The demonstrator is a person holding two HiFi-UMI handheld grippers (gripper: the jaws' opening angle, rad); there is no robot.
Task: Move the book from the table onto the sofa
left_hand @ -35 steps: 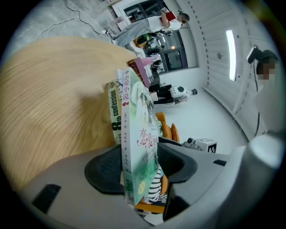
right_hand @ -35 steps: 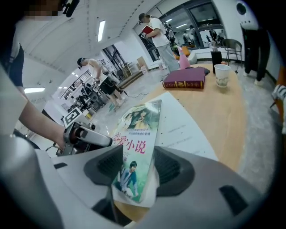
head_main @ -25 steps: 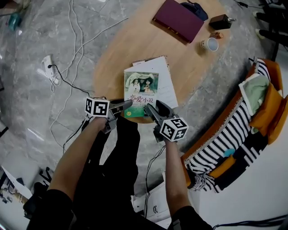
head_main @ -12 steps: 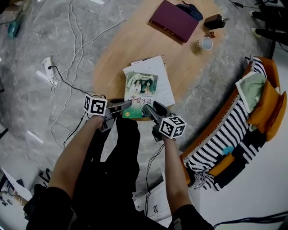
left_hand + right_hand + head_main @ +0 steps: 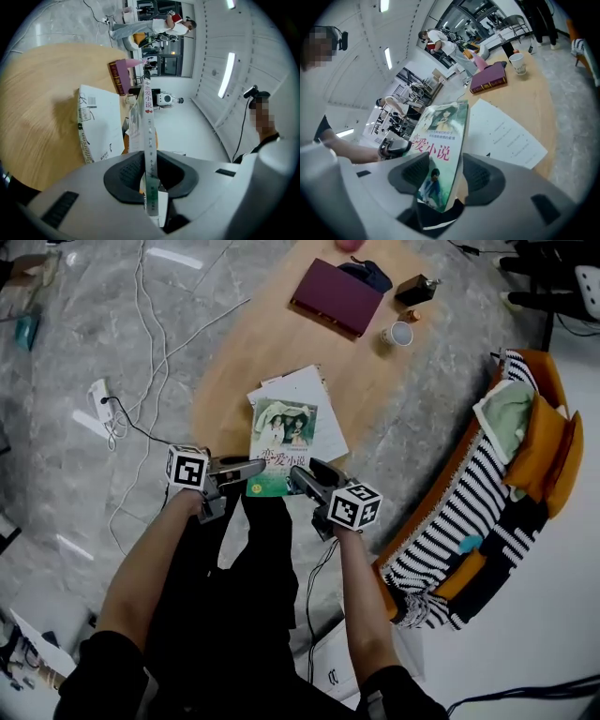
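The book, a thin paperback with a green cover and a picture of two people, hangs just over the near edge of the round wooden table. Both grippers hold its near end. My left gripper is shut on the lower left corner; in the left gripper view the spine stands edge-on between the pads of that gripper. My right gripper has the lower right corner. The cover lies aslant between the wide-set pads of this gripper.
White printed sheets lie on the table under the book's far end. Further back are a maroon book, a white cup and a dark bag. The orange sofa with a striped throw stands at the right. Cables trail over the marble floor.
Both grippers have risen together with the book in them. Its near end has come up off the table edge. The table and sofa have slid across the head view.
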